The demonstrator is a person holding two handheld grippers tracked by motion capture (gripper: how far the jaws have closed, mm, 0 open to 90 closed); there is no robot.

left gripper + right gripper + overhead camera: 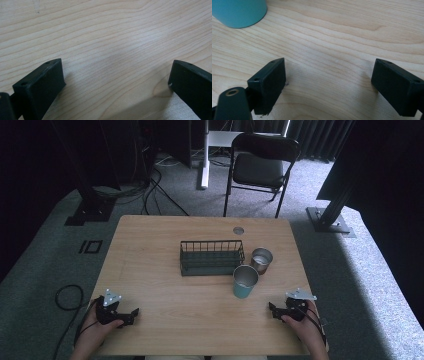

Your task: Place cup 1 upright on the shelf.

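Observation:
A teal cup (245, 281) stands upright on the wooden table (165, 295), just right of centre; its base (239, 12) appears at the top left of the right gripper view. Behind it stands a steel cup (261, 260), next to a dark wire basket (212, 257). My left gripper (131, 314) rests near the table's front left, held by a hand; its jaws (116, 82) stand wide apart over bare wood. Near the front right lies my right gripper (272, 309), also open, with only wood between its fingers (328, 82).
A small round grommet (238, 230) sits in the table's far edge. Beyond the table stand a black folding chair (260, 167), a white desk leg (204, 155) and black frame posts on grey carpet, with cables on the floor at left.

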